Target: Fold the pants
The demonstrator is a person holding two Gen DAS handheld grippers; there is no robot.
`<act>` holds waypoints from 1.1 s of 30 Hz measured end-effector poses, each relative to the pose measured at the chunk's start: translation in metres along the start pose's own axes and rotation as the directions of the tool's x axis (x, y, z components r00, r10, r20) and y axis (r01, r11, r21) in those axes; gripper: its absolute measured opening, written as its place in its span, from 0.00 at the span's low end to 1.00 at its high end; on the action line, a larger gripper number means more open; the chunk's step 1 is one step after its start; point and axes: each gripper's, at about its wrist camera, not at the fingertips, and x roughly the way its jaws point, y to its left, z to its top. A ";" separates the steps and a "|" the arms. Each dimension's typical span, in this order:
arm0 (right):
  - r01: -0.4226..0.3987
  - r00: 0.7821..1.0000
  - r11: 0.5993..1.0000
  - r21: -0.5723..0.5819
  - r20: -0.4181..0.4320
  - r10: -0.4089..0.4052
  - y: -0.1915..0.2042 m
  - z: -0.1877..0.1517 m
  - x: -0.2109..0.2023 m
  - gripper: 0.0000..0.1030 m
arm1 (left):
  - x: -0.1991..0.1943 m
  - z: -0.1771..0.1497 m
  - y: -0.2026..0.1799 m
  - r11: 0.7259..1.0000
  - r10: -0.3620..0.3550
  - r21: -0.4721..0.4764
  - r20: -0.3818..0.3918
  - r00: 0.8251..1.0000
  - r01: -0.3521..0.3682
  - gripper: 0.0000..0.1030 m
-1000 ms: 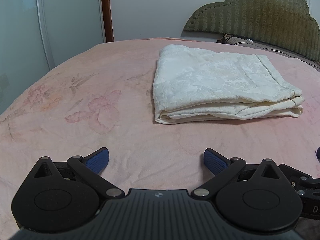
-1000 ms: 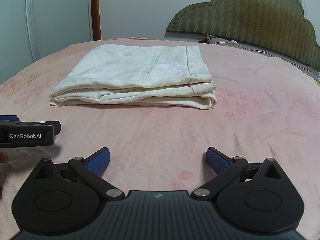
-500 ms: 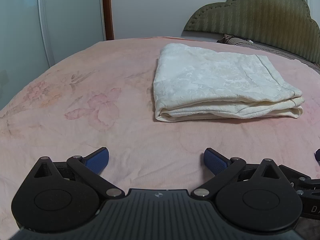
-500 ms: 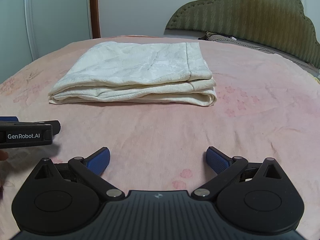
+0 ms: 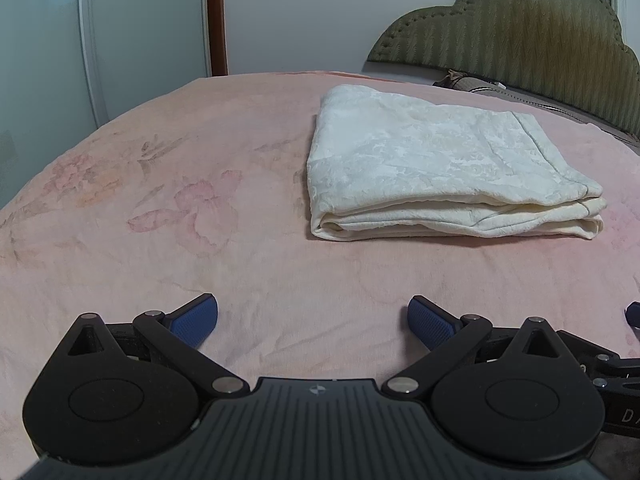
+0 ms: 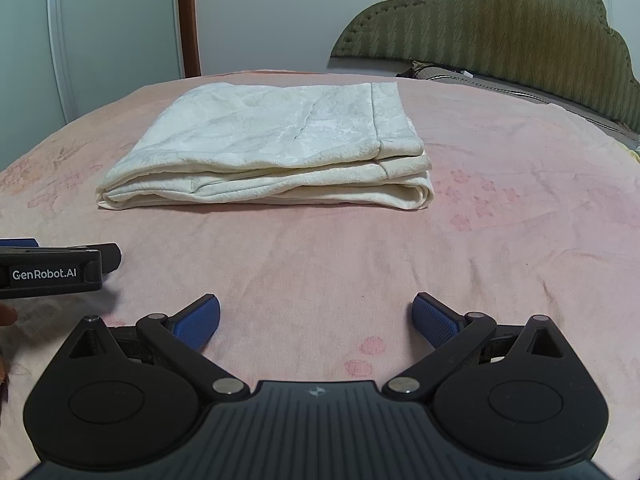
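Two grippers, both with jaws spread wide and nothing between them. Left gripper (image 5: 313,316): blue ribbed pads (image 5: 196,318) far apart, bare pink bedspread (image 5: 160,208) under the gap. Right gripper (image 6: 316,314): same wide stance, blue fingertips (image 6: 434,318) apart, only bedspread in the gap.

Pants (image 5: 440,168) cream-white, folded into a flat stacked rectangle, lying on the bedspread well ahead of both sets of jaws, not touching either. From the left wrist view the bundle sits ahead and to the right of the jaw gap, with its layered edges facing the camera. From the right wrist view the pants (image 6: 276,148) sit ahead and slightly left of the jaw gap, hem band along the right end, several layers visible on the near side, rounded fold at the right corner.

Left gripper body shows at the left edge of the right wrist view, black with a white "GenRobot.AI" label (image 6: 44,274), just left of and slightly ahead of the right jaws. A sliver of the right gripper shows at the right edge of the left view.

Bedspread has faded floral print. Green padded headboard (image 6: 500,36) beyond the pants to the right; pale wardrobe door (image 5: 52,40) and brown frame strip (image 5: 216,16) beyond to the left.
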 end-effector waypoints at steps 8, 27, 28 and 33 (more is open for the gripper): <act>0.000 1.000 1.000 0.000 0.000 0.000 0.000 0.000 0.000 1.00 | 0.000 0.000 0.000 1.000 0.001 0.000 0.000 1.000 -0.001 1.00; 0.000 1.000 1.000 0.000 0.000 0.000 0.000 0.000 0.000 1.00 | 0.000 0.000 0.000 1.000 -0.006 -0.007 -0.002 1.000 0.006 1.00; 0.000 1.000 1.000 0.000 0.000 0.000 0.000 0.000 0.000 1.00 | 0.000 0.000 0.001 1.000 -0.007 -0.009 -0.002 1.000 0.007 1.00; 0.000 1.000 1.000 0.000 0.000 0.000 0.000 0.000 0.000 1.00 | 0.000 0.000 0.001 1.000 -0.007 -0.011 -0.003 1.000 0.007 1.00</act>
